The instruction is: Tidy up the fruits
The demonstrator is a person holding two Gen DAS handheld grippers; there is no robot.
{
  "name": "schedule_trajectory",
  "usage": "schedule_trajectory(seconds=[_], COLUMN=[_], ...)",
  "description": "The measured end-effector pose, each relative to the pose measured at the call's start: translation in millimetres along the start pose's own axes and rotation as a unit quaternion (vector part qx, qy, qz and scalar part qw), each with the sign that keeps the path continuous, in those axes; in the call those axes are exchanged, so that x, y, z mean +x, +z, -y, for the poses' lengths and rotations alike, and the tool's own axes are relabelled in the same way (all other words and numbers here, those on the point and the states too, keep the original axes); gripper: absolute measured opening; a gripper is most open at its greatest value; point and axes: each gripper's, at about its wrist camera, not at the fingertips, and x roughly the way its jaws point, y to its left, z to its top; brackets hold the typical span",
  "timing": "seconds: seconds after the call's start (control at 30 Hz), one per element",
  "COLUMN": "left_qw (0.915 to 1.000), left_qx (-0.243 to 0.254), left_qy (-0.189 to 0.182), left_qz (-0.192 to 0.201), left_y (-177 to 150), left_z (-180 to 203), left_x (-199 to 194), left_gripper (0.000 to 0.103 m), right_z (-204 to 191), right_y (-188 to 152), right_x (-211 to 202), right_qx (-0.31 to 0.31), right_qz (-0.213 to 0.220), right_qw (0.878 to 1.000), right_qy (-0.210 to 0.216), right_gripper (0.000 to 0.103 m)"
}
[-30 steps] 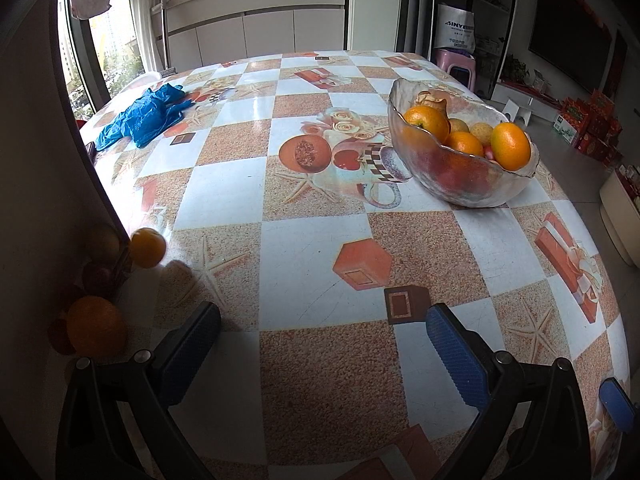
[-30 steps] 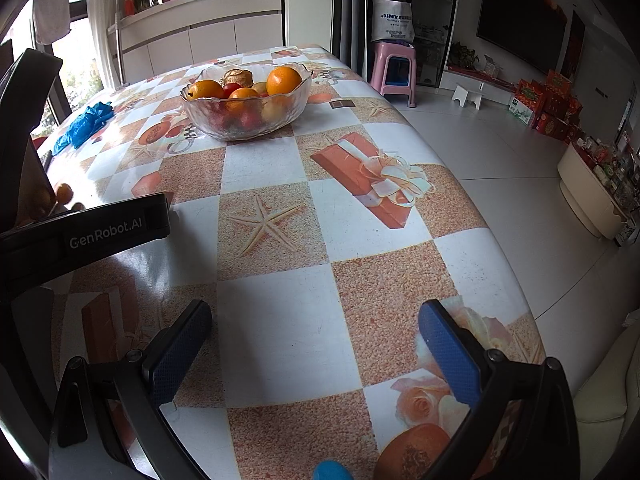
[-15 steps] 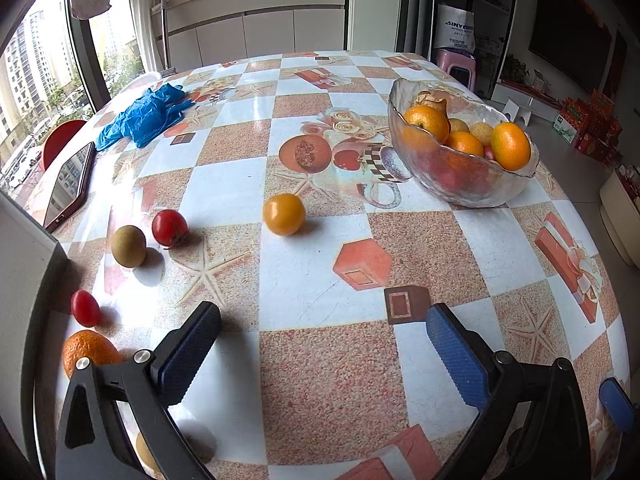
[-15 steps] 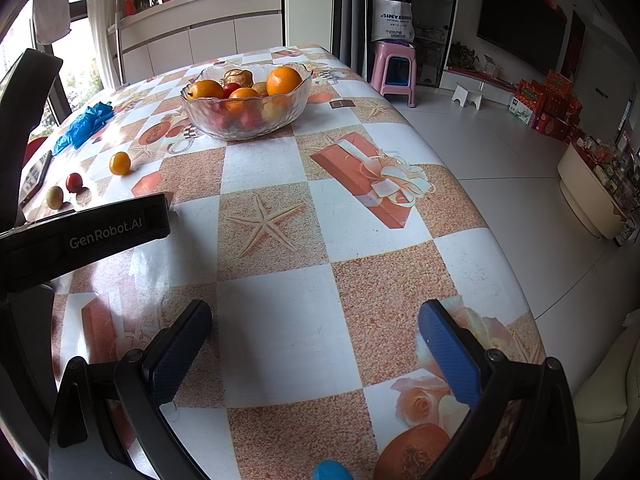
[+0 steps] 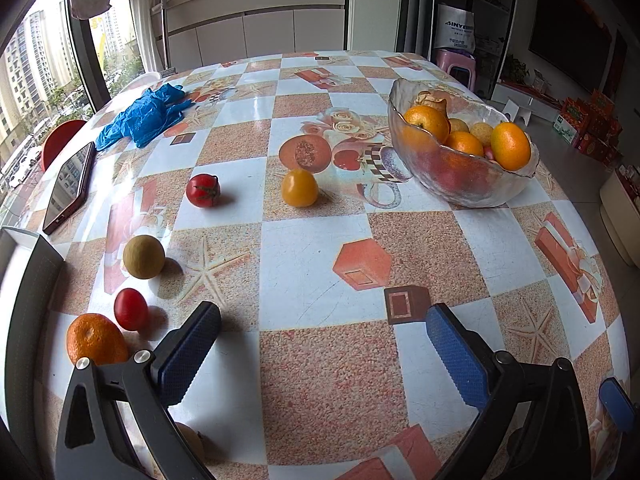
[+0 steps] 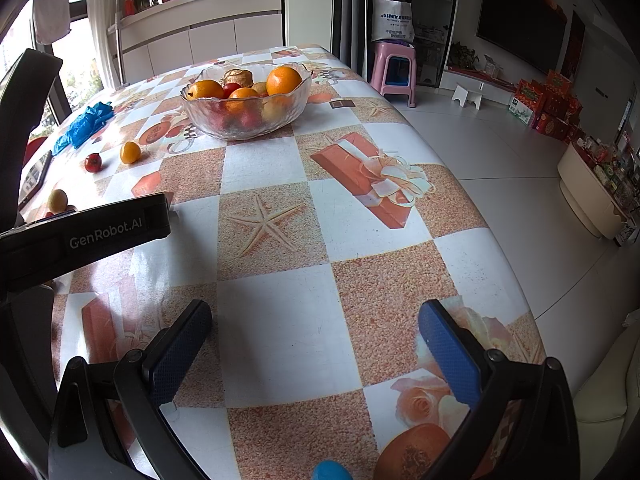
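A glass bowl (image 5: 472, 184) holding oranges and other fruit stands at the right of the left wrist view; it also shows in the right wrist view (image 6: 248, 120). Loose fruit lies on the table: a yellow fruit (image 5: 299, 187), a tomato (image 5: 203, 190), a tan round fruit (image 5: 143, 256), a small red fruit (image 5: 130, 309) and an orange (image 5: 95, 339). My left gripper (image 5: 320, 344) is open and empty above the table, right of the orange. My right gripper (image 6: 316, 344) is open and empty over bare tablecloth.
Blue gloves (image 5: 144, 116) and a phone (image 5: 70, 186) lie at the far left. The table's right edge drops to the floor (image 6: 500, 152). A pink stool (image 6: 394, 72) stands beyond the table. The left device's body (image 6: 80, 232) crosses the right wrist view.
A dark object that blocked the left side has moved away, and the loose fruit has come into view and spread over the table. Both grippers have stayed still and open.
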Motion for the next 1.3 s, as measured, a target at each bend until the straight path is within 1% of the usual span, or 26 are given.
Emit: schedule_trajectory(seconds=[0.83, 0.93, 0.97, 1.0, 1.07, 1.13, 1.17, 1.23, 1.3], left_qw=[1.0, 0.9999, 0.9998, 0.9997, 0.9989, 0.9974, 0.9965, 0.9953, 0.9954], left_qx=[0.001, 0.004, 0.005, 0.005, 0.015, 0.032, 0.043, 0.059, 0.065], left_qy=[0.001, -0.006, -0.011, -0.02, -0.042, -0.051, -0.053, -0.045, -0.034], left_qz=[0.0, -0.012, -0.018, -0.016, 0.012, 0.039, 0.048, 0.062, 0.062], left_y=[0.5, -0.3, -1.5, -2.8, -8.1, -17.1, -24.2, -43.7, -63.8], left_z=[0.5, -0.4, -1.8, -4.4, -13.3, -25.9, -36.1, -55.5, -76.5], left_x=[0.2, -1.1, -4.6, -11.8, -39.1, -64.2, -74.9, -94.4, -104.7], left_gripper=[0.103, 0.103, 0.103, 0.103, 0.103, 0.103, 0.103, 0.103, 0.103], right_z=[0.1, 0.1, 0.1, 0.2, 0.1, 0.2, 0.2, 0.3, 0.1], right_y=[-0.2, -0.3, -0.3, -0.3, -0.3, -0.3, -0.3, -0.3, -0.3], right_x=[0.2, 0.3, 0.3, 0.4, 0.5, 0.6, 0.6, 0.8, 0.6], right_qx=[0.0, 0.0, 0.0, 0.0, 0.0, 0.0, 0.0, 0.0, 0.0], right_qz=[0.0, 0.0, 0.0, 0.0, 0.0, 0.0, 0.0, 0.0, 0.0], right_qw=[1.0, 1.0, 1.0, 1.0, 1.0, 1.0, 1.0, 1.0, 1.0], right_qy=[0.0, 0.0, 0.0, 0.0, 0.0, 0.0, 0.0, 0.0, 0.0], right_gripper=[0.103, 0.103, 0.103, 0.103, 0.103, 0.103, 0.103, 0.103, 0.103])
